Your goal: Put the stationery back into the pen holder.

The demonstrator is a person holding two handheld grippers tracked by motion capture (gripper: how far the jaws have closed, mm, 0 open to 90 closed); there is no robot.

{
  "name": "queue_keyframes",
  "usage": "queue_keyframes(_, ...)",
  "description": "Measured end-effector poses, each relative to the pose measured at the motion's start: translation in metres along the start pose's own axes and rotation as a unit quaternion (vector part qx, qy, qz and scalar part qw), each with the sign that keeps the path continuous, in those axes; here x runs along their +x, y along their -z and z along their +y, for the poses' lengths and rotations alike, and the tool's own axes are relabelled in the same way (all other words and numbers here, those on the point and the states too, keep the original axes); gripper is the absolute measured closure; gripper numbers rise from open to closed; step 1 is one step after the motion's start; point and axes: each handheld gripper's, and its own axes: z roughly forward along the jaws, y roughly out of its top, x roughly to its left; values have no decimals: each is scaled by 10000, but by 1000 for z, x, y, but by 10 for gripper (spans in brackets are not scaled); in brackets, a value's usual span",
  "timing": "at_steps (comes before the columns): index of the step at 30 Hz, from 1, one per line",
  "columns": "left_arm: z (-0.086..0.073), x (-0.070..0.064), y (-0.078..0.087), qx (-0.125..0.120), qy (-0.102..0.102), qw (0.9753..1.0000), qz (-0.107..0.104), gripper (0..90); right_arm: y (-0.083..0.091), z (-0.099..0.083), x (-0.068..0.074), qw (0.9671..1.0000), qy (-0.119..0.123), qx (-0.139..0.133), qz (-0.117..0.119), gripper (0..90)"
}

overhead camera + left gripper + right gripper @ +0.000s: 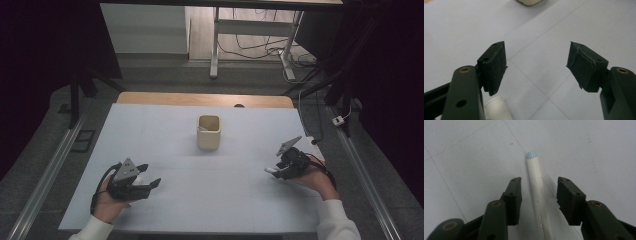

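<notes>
Straddling a white plastic pipe (537, 192), the right gripper (538, 200) has its two black jaws released, one on each side of the tube with a gap between each pad and the pipe wall, so nothing is clamped. In the right gripper view the pipe lies on the table and runs away from the jaws, its open end past the fingertips. From the high view the same gripper (280, 169) sits at the near right of the table, held by the person's right hand (316, 179), with a short white end of the pipe (270, 171) poking out toward the left.

The left gripper (537, 65) has its jaws spread wide apart over bare table, gripping nothing. A second white pipe end (497, 108) shows just below its left-hand jaw in the left gripper view; whether it touches the jaw I cannot tell. In the high view this gripper (146, 181) sits at the near left, the left hand (107, 197) around its body, and a pale bit of that pipe (141, 176) shows between its jaws.

Farther off, near the middle of the white table (170, 210), stands a cream square-mouthed cup (208, 132), upright and well apart from both grippers. Its base edge shows at the far top of the left gripper view (530, 2).
</notes>
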Motion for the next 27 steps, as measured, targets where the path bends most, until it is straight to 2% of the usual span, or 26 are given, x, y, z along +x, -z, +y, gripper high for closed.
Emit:
queue_keyframes(10, 0, -1, -1, 29, -24, 10000, -17, 313, -5, -1, -3, 9997, 114, 191, 130, 676)
queue_keyframes(15, -1, -2, -2, 36, -21, 10000, -20, 312, -6, 1, -5, 9991, 308, 237, 143, 766)
queue_keyframes(24, -1, -3, -3, 42, -40, 10000, -26, 312, -6, 1, 0, 9975, 669, 229, -6, 776)
queue_keyframes(27, -1, -3, -3, 52, -43, 10000, -37, 313, -6, 0, 1, 9972, 710, 224, -37, 777)
